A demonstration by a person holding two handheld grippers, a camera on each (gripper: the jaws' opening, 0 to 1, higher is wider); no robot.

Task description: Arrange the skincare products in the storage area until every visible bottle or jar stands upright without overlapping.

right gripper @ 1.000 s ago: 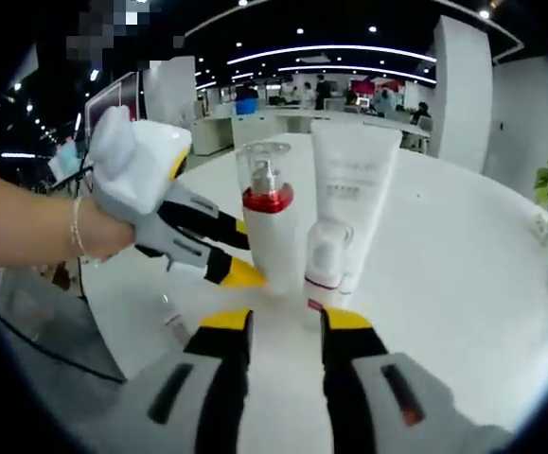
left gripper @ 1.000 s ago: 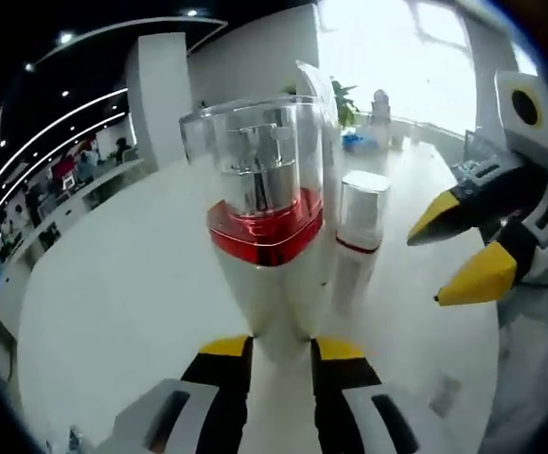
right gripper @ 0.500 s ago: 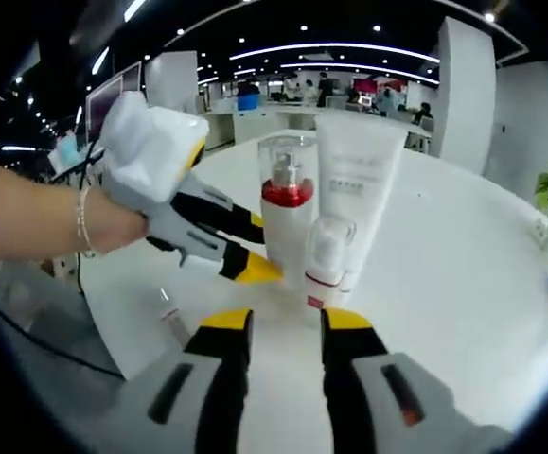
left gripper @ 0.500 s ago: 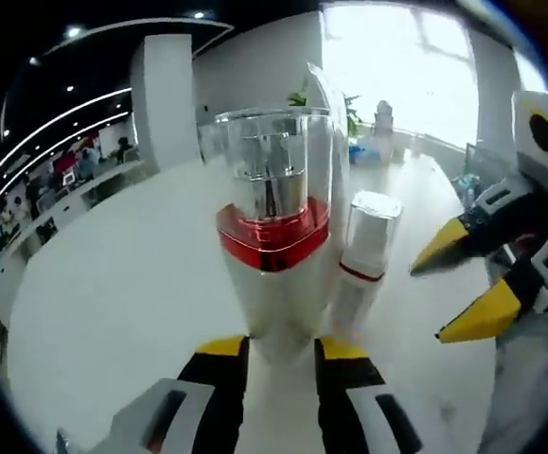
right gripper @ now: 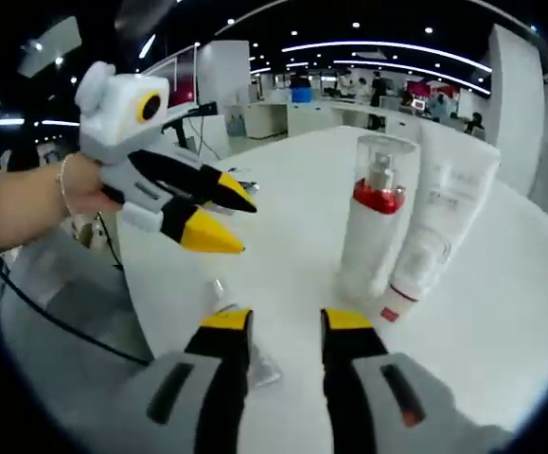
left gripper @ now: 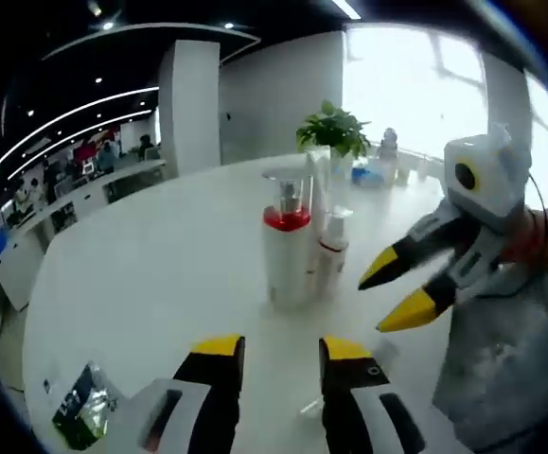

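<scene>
On the white table [left gripper: 132, 284], 3 products are grouped upright: the red-collared pump bottle [left gripper: 286, 248], small spray bottle [left gripper: 331, 260] and white tube [right gripper: 449, 210] (touching). Left gripper [left gripper: 275, 350] and right gripper [right gripper: 276, 322] are held parted, empty.

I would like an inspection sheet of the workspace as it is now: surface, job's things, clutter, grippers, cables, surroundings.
Surface: white table, glossy.
Job's things: pump bottle with red collar and clear cap, small bottle and white tube, upright and close together.
Clutter: foil packet near the table edge; small clear scraps.
Grippers: left gripper and right gripper both open, holding nothing, apart from the bottles.
Cables: dark cable under the person's arm.
Surroundings: open office, potted plant, bright window.
</scene>
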